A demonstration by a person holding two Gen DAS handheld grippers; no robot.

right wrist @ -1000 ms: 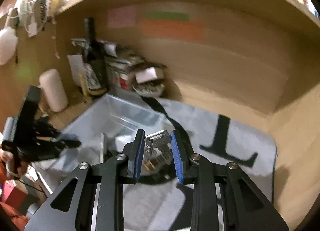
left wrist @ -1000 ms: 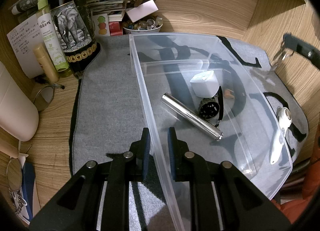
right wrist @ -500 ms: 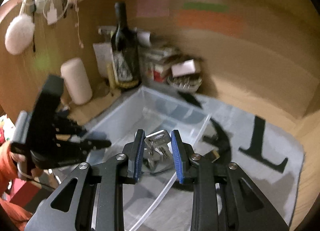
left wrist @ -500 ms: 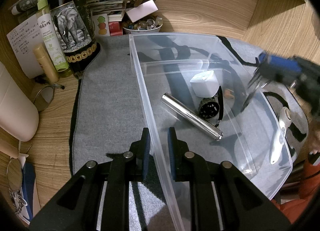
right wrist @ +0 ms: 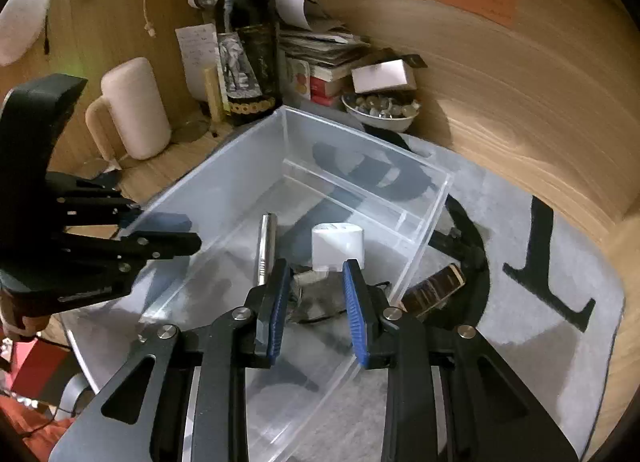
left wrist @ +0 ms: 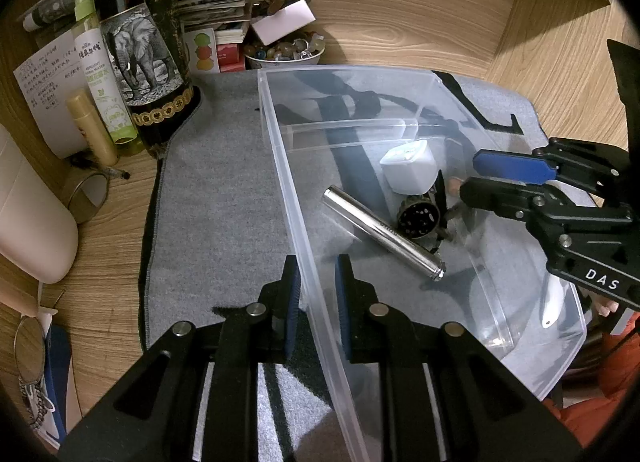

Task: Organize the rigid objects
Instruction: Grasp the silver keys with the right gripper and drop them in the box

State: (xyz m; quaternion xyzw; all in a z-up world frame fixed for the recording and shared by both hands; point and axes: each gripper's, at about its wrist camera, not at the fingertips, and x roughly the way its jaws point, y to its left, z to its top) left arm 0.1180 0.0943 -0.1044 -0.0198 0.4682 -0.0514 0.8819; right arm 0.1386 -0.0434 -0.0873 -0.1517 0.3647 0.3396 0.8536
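Observation:
A clear plastic bin [left wrist: 276, 130] stands on a grey mat [left wrist: 224, 198]. My left gripper [left wrist: 316, 294] is shut on the bin's near wall. Inside the bin lie a silver metal tube [left wrist: 384, 234], a white cube charger [left wrist: 410, 168] and a round dark object [left wrist: 418, 218]. My right gripper [right wrist: 314, 298] hangs open over the bin's right side, above a blurred bunch of keys [right wrist: 310, 288] among those things. It also shows in the left wrist view [left wrist: 468, 178]. A white stick-shaped item [left wrist: 554, 302] lies outside the bin's right wall.
A wine bottle with an elephant label [left wrist: 144, 50], a spray bottle [left wrist: 100, 62], a bowl of stones [left wrist: 284, 52], papers and a cream cylinder [left wrist: 28, 218] crowd the back left. A dark striped bar [right wrist: 434, 288] lies on the mat right of the bin. Wooden walls stand close behind.
My right gripper came in from the right over the bin, lowered and opened; the keys it held are out of its fingers. My left gripper stayed on the wall.

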